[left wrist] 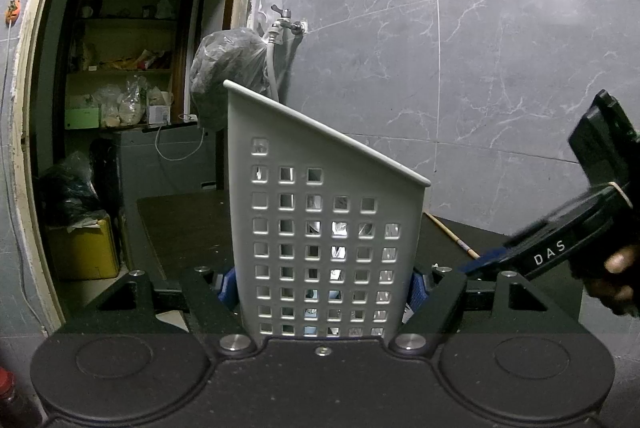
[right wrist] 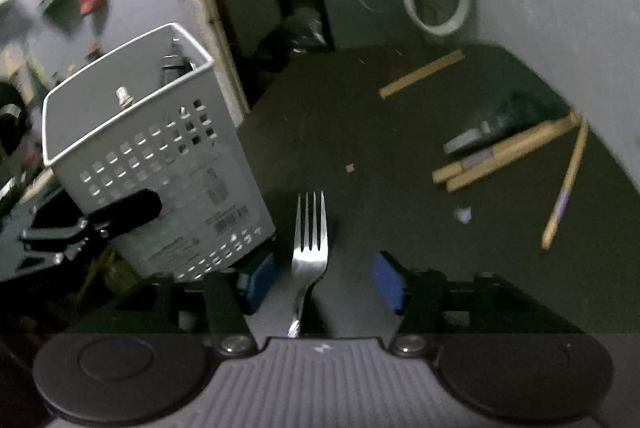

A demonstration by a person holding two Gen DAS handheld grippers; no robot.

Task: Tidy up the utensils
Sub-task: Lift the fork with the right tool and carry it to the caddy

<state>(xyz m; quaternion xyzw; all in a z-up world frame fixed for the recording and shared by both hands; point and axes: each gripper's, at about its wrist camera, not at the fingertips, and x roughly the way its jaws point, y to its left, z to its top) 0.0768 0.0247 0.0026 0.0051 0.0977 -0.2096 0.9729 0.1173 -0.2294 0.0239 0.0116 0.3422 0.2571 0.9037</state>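
Note:
A grey perforated utensil holder (left wrist: 328, 228) stands tilted on the dark table, and my left gripper (left wrist: 322, 288) is shut on its lower part, blue pads against both sides. In the right wrist view the holder (right wrist: 152, 163) is at the left, with utensil handles (right wrist: 176, 63) sticking up inside and one of the left fingers (right wrist: 128, 207) on its wall. A silver fork (right wrist: 310, 252) lies between the pads of my right gripper (right wrist: 325, 282), tines pointing away. That gripper is open, and neither pad touches the fork. Its handle end is hidden under the gripper.
Several wooden sticks (right wrist: 508, 151) and a dark green object (right wrist: 500, 123) lie at the table's (right wrist: 360, 127) right. Another stick (right wrist: 420, 73) is farther back. A marble wall (left wrist: 500, 47), a tap (left wrist: 286, 21) and a full plastic bag (left wrist: 228, 71) stand behind.

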